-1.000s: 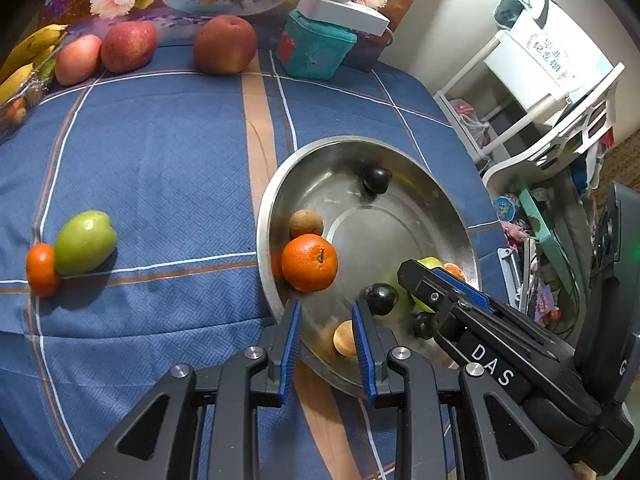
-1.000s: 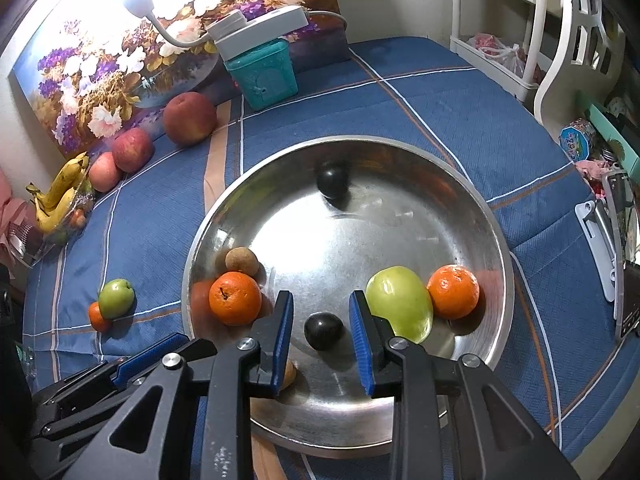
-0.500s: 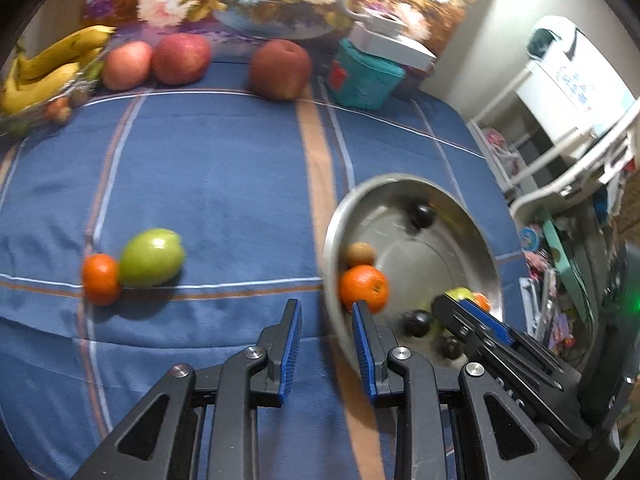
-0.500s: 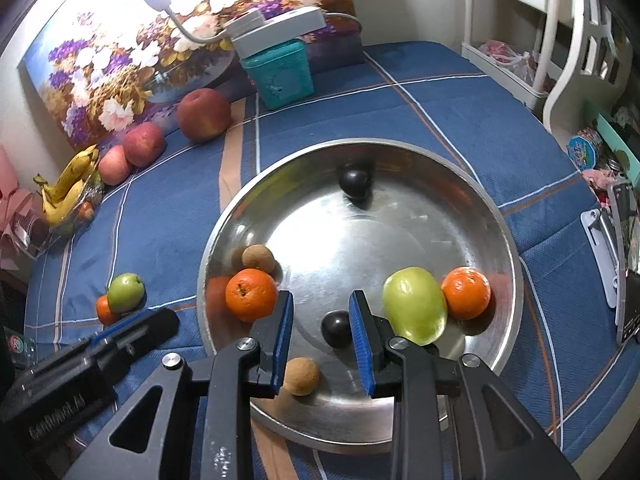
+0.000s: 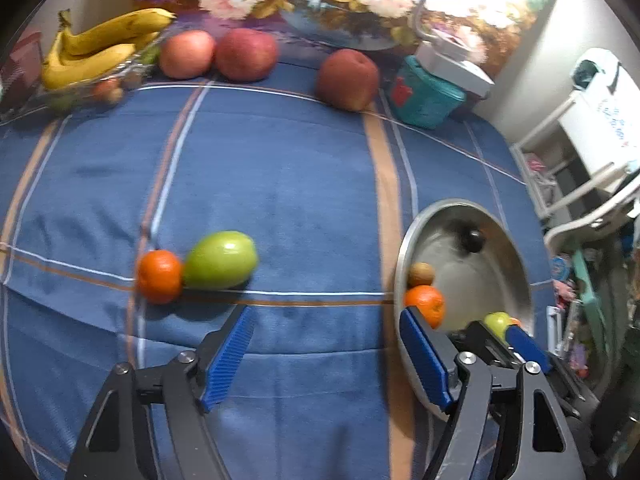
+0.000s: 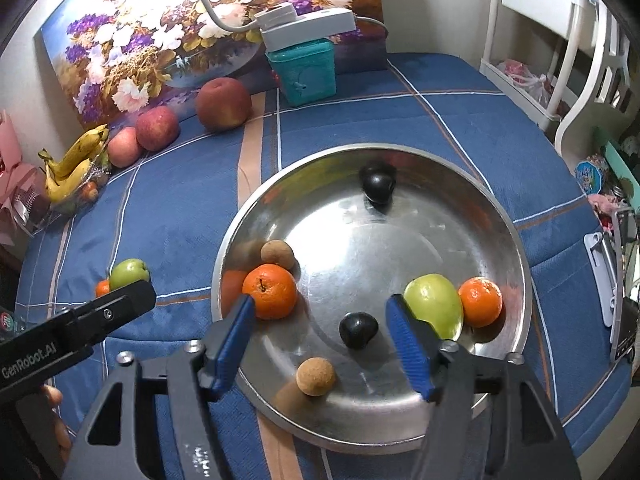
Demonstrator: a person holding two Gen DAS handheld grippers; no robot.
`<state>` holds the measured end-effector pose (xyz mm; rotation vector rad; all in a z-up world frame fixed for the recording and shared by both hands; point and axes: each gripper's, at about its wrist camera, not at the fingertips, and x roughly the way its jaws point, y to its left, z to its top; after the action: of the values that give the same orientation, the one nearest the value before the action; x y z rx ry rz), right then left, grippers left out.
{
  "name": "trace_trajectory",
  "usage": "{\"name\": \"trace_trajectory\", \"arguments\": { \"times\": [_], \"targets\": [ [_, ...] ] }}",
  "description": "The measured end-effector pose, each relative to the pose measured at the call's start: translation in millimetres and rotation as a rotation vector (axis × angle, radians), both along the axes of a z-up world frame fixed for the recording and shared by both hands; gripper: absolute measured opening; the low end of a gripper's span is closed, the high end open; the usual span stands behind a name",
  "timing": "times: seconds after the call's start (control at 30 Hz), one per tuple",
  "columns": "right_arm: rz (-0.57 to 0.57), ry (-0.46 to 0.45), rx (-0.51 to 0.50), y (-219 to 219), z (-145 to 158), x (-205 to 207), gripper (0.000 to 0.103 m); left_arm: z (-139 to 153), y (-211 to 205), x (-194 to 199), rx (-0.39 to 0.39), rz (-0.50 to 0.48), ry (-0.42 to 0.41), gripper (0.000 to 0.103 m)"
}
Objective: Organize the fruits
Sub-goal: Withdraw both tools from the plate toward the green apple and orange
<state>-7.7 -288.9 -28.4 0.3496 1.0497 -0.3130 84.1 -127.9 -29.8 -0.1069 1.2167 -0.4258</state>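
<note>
Hovering over the counter (image 5: 304, 184), left tongs (image 5: 326, 354) just opened, empty, right tongs (image 6: 320, 332) just opened above the bowl (image 6: 516, 240), empty.

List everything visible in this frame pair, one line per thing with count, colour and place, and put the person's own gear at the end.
Round metal tray: 1, silver, on the cloth.
Blue plaid cloth: 1, covers the table.
Oranges in tray: 2, one left, one right.
Green fruit in tray: 1, beside the right orange.
Dark round fruits: 2, black, tray front and back.
Small brown fruits: 2, tray front and left.
Loose orange and loose green fruit: 1 each, touching, on the cloth.
Red apples: 3, back edge.
Bananas: one yellow bunch, back left.
Teal box: 1, back.
Left gripper: open, empty.
Right gripper: open, over the tray.
</note>
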Motion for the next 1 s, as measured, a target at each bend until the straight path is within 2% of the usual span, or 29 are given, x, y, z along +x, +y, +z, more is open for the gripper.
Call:
{"name": "trace_trajectory", "arguments": {
  "times": [0.07, 0.13, 0.17, 0.27, 0.3, 0.33, 0.37, 0.57, 0.73, 1.0],
  "targets": [
    [0.006, -0.009, 0.000, 1.1, 0.8, 0.6, 0.071, -1.1, 2.6, 2.0, 0.040, 0.024, -0.014, 0.090],
    [0.011, -0.005, -0.014, 2.5, 0.0, 1.9, 0.082, -1.2, 8.4, 3.2, 0.062, 0.046, -0.027, 0.096],
    [0.012, -0.001, -0.026, 3.5, -0.6, 2.4, 0.085, -1.0, 10.6, 4.0, 0.070, 0.059, -0.034, 0.103],
    [0.011, -0.005, -0.045, 4.0, -1.3, 2.2, 0.087, 2.7, 17.6, 5.6, 0.107, 0.091, -0.080, 0.103],
    [0.004, -0.007, -0.053, 3.7, -1.1, 1.7, 0.089, 4.2, 19.5, 6.0, 0.123, 0.097, -0.097, 0.103],
    [-0.002, -0.006, -0.061, 3.5, -0.9, 1.3, 0.097, 5.4, 21.5, 6.5, 0.136, 0.102, -0.110, 0.103],
    [-0.006, -0.008, -0.070, 3.5, -0.3, 1.1, 0.099, 6.7, 23.7, 6.5, 0.145, 0.106, -0.119, 0.103],
    [-0.005, -0.048, -0.067, 6.6, 6.9, 0.3, 0.099, 11.8, 36.3, 9.9, 0.168, 0.117, -0.131, 0.103],
    [0.034, -0.064, -0.079, 18.8, 13.8, 6.5, 0.099, 23.3, 48.7, 15.2, 0.229, 0.118, -0.197, 0.103],
    [0.103, -0.107, -0.034, 53.4, 32.2, 32.3, 0.099, 38.2, 101.4, 31.9, 0.232, 0.209, -0.247, 0.103]
  ]
}}
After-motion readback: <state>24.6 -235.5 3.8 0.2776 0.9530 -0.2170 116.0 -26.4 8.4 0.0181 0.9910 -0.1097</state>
